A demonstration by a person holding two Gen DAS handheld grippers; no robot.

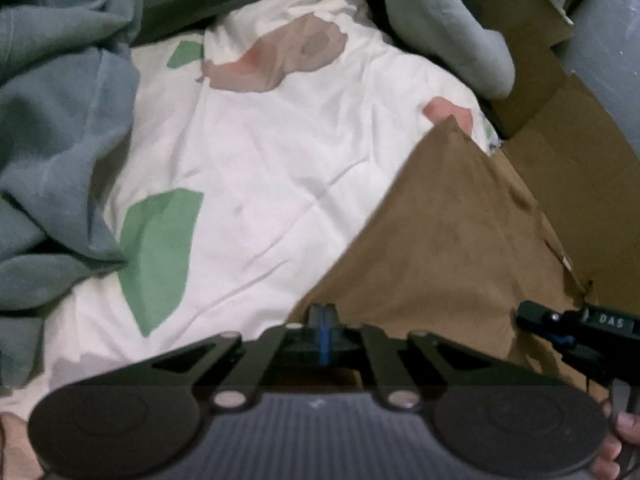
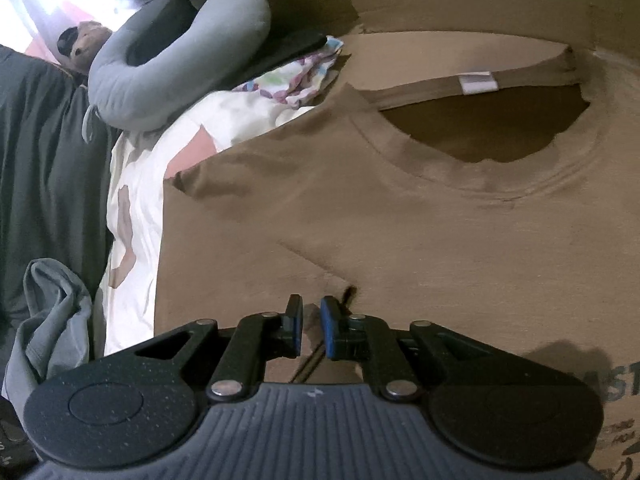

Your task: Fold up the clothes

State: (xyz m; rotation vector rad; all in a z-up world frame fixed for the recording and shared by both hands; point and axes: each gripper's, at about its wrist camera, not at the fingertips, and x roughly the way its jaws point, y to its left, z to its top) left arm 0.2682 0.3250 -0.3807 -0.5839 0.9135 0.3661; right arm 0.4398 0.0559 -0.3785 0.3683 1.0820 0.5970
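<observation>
Fingers of the left gripper (image 1: 323, 320) sit pressed together with blue pads meeting, and whether brown cloth is pinched between them cannot be told. Just beyond them lies the olive-brown cotton T-shirt (image 1: 440, 240), spread flat over a white bed sheet printed with green and pink patches (image 1: 260, 184). At the right edge of the left wrist view the tip of the right gripper (image 1: 560, 326) reaches over the same shirt. In its own view the right gripper (image 2: 311, 330) stands narrowly parted above the shirt (image 2: 400, 232), with nothing pressed by its blue pads. Farther on, the shirt's round neckline gapes, a white label showing inside. A grey curved neck pillow (image 2: 176, 76) lies beyond, on the sheet (image 2: 136, 184). Crumpled grey-green fabric (image 1: 52, 128) is heaped along the sheet's left side.
</observation>
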